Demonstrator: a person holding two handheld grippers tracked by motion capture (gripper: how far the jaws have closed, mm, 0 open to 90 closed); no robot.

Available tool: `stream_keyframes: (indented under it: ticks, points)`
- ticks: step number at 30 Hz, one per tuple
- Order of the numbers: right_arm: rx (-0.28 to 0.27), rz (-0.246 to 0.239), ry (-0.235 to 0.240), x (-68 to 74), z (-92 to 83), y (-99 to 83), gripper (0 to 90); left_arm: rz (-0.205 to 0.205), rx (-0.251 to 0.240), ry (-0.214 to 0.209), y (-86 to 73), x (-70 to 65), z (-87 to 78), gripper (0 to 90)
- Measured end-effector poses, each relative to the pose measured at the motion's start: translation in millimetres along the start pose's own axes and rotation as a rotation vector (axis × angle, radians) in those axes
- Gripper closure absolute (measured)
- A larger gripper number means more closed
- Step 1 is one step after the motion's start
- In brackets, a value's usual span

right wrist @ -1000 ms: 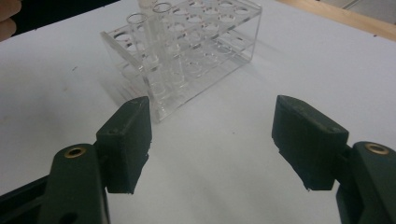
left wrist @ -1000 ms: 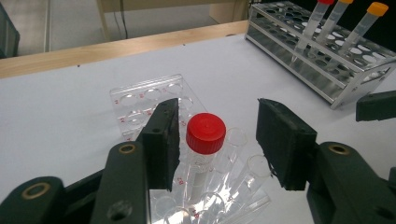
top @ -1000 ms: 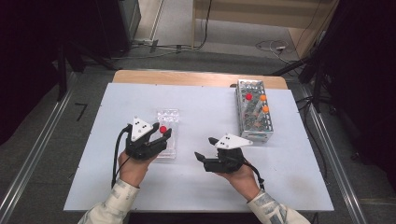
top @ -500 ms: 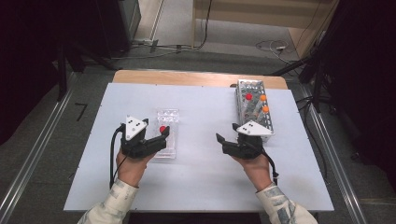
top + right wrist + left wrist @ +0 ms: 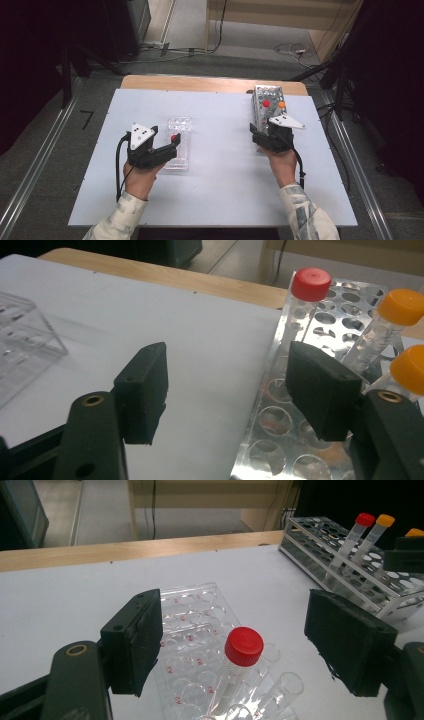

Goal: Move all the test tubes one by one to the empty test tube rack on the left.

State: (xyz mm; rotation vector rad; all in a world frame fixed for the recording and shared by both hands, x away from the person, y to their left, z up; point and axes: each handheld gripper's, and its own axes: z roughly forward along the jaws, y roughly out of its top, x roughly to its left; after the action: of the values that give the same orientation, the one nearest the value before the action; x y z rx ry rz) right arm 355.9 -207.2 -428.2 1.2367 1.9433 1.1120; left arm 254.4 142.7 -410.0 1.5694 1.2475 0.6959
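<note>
White counter (image 5: pixel 220 180), left gripper (image 5: pixel 235 645) jaws apart around red-capped tube (image 5: pixel 239 662) in clear rack (image 5: pixel 192 630), right gripper (image 5: pixel 227 390) jaws apart, just closing, empty, at metal rack (image 5: pixel 295 405).

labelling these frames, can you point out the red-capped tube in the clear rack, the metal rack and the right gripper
red-capped tube (image 5: pixel 243 646): left gripper view, on its red cap
metal rack (image 5: pixel 278 426): right gripper view, on its perforated top plate
right gripper (image 5: pixel 268 136): high view, between its fingertips, by the metal rack

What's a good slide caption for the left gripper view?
Open left gripper framing a red-capped tube standing in the clear plastic rack.
</note>
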Motion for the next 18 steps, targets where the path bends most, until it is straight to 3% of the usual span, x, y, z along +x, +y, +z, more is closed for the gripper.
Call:
stream_keyframes:
  ticks: [3,8,14,18]
  points:
    - [0.016,0.008,-0.019,-3.0,8.6,3.7,39.3,0.004,0.001,-0.003,0.0,-0.5,0.3,23.7]
    - [0.050,0.042,-0.090,-10.4,22.0,13.9,45.8,0.004,0.002,-0.003,-0.2,-0.3,0.1,23.8]
    - [0.073,0.051,-0.165,-9.2,37.0,21.3,50.6,0.009,0.001,-0.004,-0.4,-1.0,0.2,24.0]
    - [0.084,0.104,-0.204,-12.2,46.7,22.2,53.3,0.019,-0.001,-0.005,-0.2,-2.7,-0.8,24.4]
